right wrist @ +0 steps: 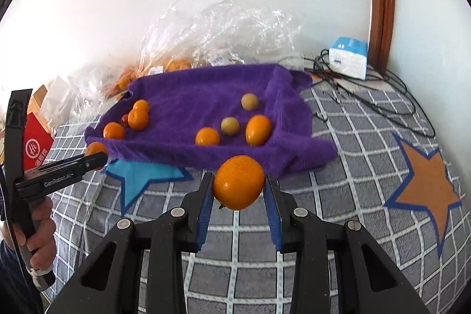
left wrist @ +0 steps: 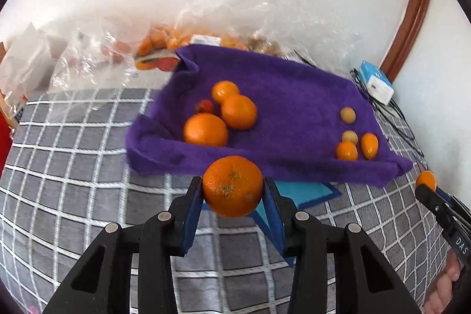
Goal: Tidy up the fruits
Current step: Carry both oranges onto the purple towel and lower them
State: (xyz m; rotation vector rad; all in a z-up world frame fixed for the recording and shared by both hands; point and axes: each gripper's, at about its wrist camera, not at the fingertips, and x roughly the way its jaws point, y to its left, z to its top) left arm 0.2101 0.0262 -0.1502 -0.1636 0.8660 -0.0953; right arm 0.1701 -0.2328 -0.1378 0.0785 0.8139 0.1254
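Left tool (left wrist: 232,190), right tool (right wrist: 238,187): both clamped.

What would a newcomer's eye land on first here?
An orange clamped in the left gripper and a smoother one in the right gripper, both short of the purple towel. On the towel, bigger oranges cluster left, small fruits right.

Oranges (left wrist: 239,111) on purple towel (left wrist: 279,78): 3, left group | small red fruit (left wrist: 204,106): 1 | kumquats (left wrist: 369,145): 2, right group | pale round fruits (left wrist: 348,115): 2 | fruits held in grippers: 2, one each (left wrist: 232,186) (right wrist: 238,182) | clear bags (right wrist: 223,31) at far side: possibly 2, blurred | star patches (right wrist: 424,184): 2 | white-blue box (right wrist: 348,58): 1
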